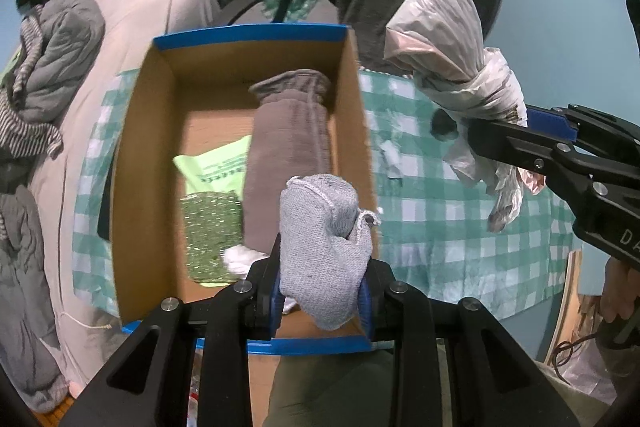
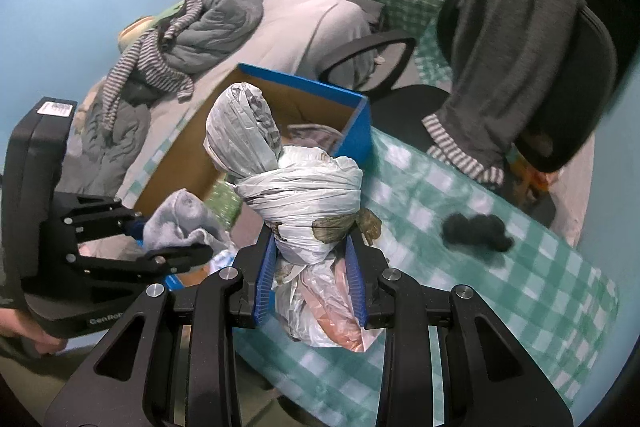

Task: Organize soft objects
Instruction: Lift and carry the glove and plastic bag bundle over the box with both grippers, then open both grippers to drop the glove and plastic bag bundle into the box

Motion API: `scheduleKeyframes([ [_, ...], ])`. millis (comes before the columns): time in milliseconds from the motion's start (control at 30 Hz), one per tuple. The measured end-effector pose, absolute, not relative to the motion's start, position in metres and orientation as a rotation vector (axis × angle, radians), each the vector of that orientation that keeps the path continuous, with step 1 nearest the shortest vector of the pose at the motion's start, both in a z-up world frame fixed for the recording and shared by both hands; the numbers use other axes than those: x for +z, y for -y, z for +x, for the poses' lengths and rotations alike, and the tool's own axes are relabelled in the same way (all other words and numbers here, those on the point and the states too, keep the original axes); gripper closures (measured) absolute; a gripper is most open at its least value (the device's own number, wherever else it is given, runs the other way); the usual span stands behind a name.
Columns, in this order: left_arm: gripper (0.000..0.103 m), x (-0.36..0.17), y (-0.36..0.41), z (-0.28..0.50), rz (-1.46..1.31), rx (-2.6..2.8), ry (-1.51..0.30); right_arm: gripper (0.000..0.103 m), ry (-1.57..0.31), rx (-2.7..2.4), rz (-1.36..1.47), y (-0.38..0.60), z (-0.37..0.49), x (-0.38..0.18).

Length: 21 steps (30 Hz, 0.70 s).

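Cardboard box (image 1: 148,147) rim under left claw (image 1: 320,291), sock (image 1: 324,247) gripped

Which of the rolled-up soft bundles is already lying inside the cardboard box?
The long brown rolled cloth, lying along the box's right wall. The grey knit bundle and the plastic-bag bundle are each clamped in a tool.

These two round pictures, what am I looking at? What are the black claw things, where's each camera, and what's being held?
Each claw is a hand-held gripper, one per hand, with a wide-angle camera looking along its fingers. The left wrist view shows the left gripper clamped on a rolled grey knitted cloth, above an open cardboard box holding a brown rolled towel and green packets. The right wrist view shows the right gripper clamped on a knotted bundle of plastic bags. Below is a green checked tablecloth with a dark fuzzy item on it.
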<state>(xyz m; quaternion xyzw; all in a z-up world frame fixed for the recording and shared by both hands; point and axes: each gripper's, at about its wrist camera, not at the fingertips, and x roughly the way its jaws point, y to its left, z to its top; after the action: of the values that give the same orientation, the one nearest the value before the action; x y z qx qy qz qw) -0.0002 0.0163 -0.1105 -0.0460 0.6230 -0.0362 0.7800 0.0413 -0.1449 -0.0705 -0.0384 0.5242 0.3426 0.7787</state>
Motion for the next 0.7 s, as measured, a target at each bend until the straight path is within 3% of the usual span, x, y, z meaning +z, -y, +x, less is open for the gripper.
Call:
scheduleKeyframes([
  [700,0.073,-0.148,-0.09,0.007,-0.191,0.016,-1.408,0.072,-1.241,0.84,-0.121,0.046,0.062,-0.101],
])
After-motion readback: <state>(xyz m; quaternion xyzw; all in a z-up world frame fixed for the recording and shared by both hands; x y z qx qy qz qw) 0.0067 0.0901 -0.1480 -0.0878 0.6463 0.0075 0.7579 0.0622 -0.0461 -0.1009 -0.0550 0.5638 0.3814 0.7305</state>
